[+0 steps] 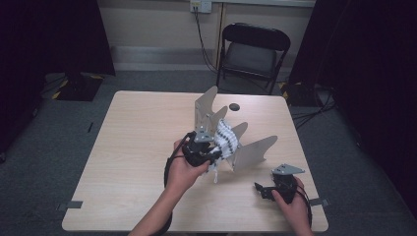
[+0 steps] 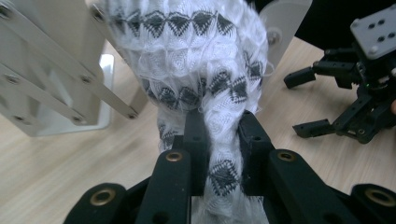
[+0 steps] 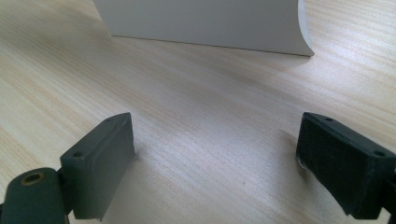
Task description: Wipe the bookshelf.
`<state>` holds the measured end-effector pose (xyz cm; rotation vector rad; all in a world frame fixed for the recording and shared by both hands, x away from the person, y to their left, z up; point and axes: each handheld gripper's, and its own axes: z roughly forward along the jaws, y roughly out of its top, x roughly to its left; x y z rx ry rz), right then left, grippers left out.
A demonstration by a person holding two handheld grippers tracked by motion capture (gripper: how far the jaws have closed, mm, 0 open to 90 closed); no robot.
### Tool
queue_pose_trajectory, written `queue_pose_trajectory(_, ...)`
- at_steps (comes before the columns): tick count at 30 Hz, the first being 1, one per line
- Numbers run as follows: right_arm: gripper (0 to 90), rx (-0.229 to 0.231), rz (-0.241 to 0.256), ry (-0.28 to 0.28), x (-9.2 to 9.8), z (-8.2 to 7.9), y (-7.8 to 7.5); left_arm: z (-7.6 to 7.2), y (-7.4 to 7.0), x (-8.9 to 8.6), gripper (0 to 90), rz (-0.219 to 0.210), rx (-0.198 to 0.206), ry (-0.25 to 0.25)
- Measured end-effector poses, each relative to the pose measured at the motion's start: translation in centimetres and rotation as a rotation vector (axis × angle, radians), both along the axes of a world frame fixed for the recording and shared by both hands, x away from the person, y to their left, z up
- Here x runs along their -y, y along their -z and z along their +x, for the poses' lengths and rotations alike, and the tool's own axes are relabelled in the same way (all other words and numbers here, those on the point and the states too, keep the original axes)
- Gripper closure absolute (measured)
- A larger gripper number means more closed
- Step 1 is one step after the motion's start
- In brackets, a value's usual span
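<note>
My left gripper (image 2: 218, 140) clamped on the patterned sock (image 2: 201, 70) at the rack

The sock is drawn over a fin of the white rack (image 1: 216, 123) mid-table (image 1: 137, 128), its lower end pinched between my left jaws. My right gripper (image 3: 215, 163) rests near the table's right front, jaws wide apart, holding nothing.

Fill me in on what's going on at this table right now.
A person works at a light wooden table with a black two-jaw gripper in each hand. The left gripper is shut on a white knitted cloth with black diamond patterns, which it holds at a grey metal rack with upright fin-shaped plates, where the cloth drapes over one of the plates. The right gripper sits low over bare wood near the table's front right, jaws wide open and holding nothing.
</note>
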<state>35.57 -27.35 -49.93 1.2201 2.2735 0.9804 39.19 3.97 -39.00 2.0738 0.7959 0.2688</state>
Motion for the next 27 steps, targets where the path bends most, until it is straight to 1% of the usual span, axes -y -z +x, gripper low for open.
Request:
queue_pose_trajectory(2, 10.6, 0.000, 0.000, 0.000, 0.0, 0.0, 0.0, 0.0, 0.8, 0.2, 77.2, -0.003, -0.019, -0.001)
queue_pose_trajectory(5, 10.6, 0.000, 0.000, 0.000, 0.0, 0.0, 0.0, 0.0, 1.7, 0.3, 77.2, 0.006, -0.030, 0.002)
queue_pose_trajectory(6, 10.6, 0.000, 0.000, 0.000, 0.0, 0.0, 0.0, 0.0, 2.0, 0.4, 77.2, -0.001, -0.037, -0.001)
queue_pose_trajectory(7, 10.6, 0.000, 0.000, 0.000, 0.0, 0.0, 0.0, 0.0, 2.2, 0.4, 77.2, 0.009, -0.043, 0.001)
queue_pose_trajectory(12, 10.6, 0.000, 0.000, 0.000, 0.0, 0.0, 0.0, -0.1, 3.4, 0.6, 77.3, 0.017, -0.060, 0.001)
queue_pose_trajectory(13, 10.6, 0.000, 0.000, 0.000, 0.0, 0.0, 0.0, -0.2, 3.7, 0.6, 77.3, 0.028, -0.063, 0.001)
queue_pose_trajectory(21, 10.6, 0.000, 0.000, 0.000, 0.0, 0.0, 0.0, -0.4, 6.5, 0.7, 77.3, 0.068, -0.102, 0.000)
queue_pose_trajectory(27, 10.6, 0.000, 0.000, 0.000, 0.0, 0.0, 0.0, -0.6, 8.1, 0.6, 77.4, 0.076, -0.136, -0.007)
